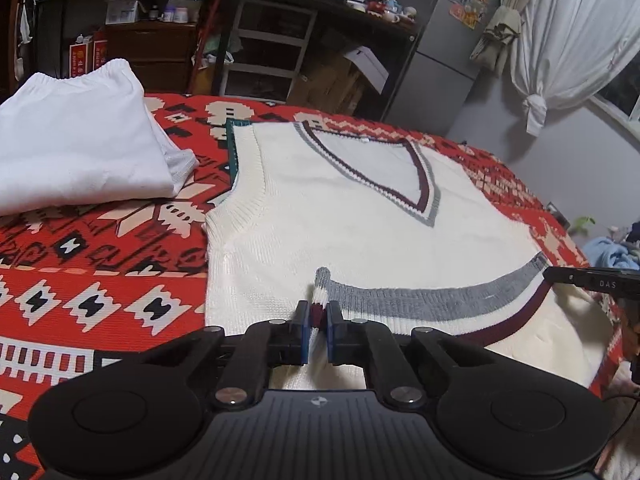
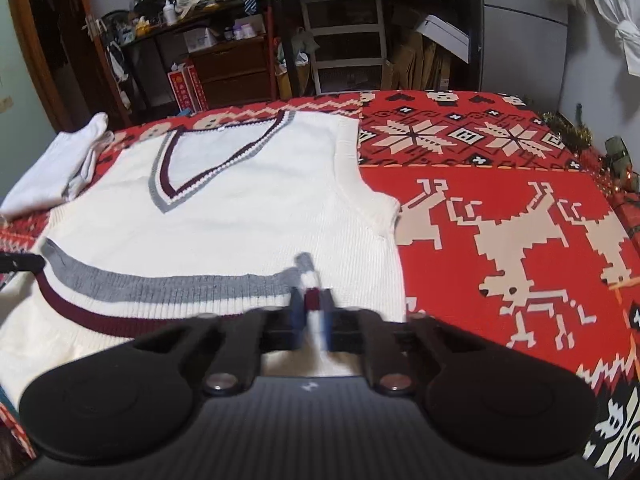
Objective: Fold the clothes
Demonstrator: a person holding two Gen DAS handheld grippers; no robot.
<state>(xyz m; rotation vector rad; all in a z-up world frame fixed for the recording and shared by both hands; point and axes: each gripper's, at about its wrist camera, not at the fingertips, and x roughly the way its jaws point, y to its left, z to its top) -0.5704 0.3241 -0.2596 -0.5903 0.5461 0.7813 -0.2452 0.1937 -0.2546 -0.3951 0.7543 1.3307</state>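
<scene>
The cream knit vest (image 1: 360, 216) lies front-up on a red patterned blanket (image 1: 100, 280), its V-neck at the far end and its striped hem (image 1: 440, 304) at the near end, already lifted and turned over onto the body. The left claw (image 1: 318, 320) is clamped on a pinch of that hem toward one side, and the right claw (image 2: 312, 312) is clamped on the same band toward the other, so the hem hangs in a shallow curve between them. The step in hand looks like the first fold, bottom toward neckline. The next move calls for both claws to carry the hem forward together, level and evenly, then let go once the edge lies square. A folded white garment (image 1: 80, 148) sits beside the vest, near the shoulder.
</scene>
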